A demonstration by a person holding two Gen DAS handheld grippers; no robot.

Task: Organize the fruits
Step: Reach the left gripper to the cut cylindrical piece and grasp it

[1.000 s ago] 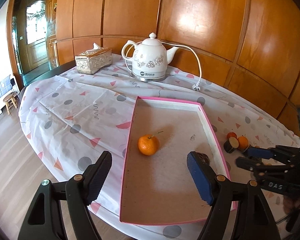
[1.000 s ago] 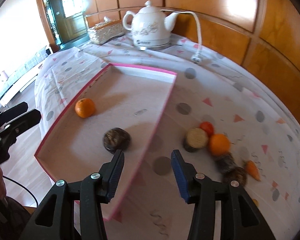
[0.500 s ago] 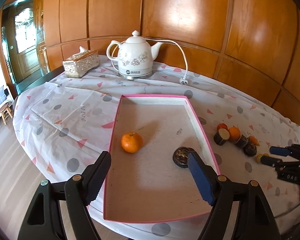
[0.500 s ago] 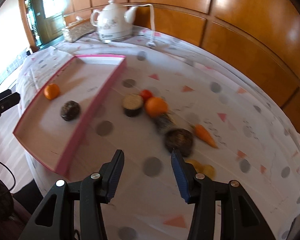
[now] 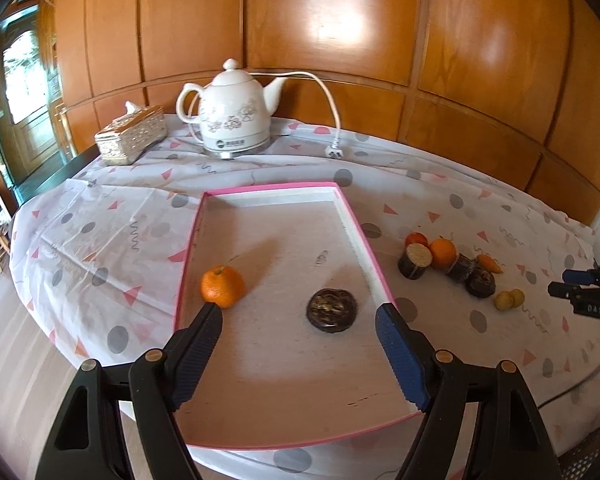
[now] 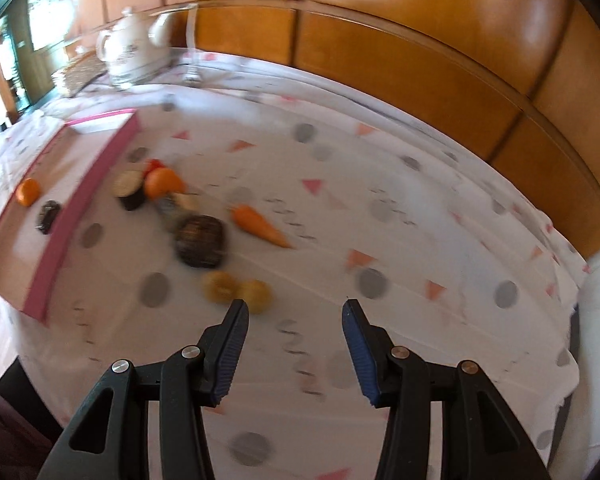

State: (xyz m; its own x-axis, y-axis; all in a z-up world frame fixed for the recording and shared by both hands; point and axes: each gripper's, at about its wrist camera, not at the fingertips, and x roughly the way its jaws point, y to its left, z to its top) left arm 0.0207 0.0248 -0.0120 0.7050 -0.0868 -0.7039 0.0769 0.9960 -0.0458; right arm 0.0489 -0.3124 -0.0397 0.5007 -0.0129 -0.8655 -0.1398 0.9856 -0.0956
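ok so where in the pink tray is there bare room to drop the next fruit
Bare floor in the pink tray: the far half beyond the mandarin and the dark round fruit, and the near strip. Crowded: the fruit cluster on the cloth right of it.

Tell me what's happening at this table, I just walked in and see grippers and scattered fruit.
A person with a handheld gripper in each hand is sorting fruit into a shallow pink-rimmed tray. A stemmed orange tangerine and a dark round fruit already lie inside. The left gripper hangs open over the tray, holding nothing. The right gripper, also open and empty, points at the tablecloth near two small yellow fruits, with a carrot and other pieces beyond.
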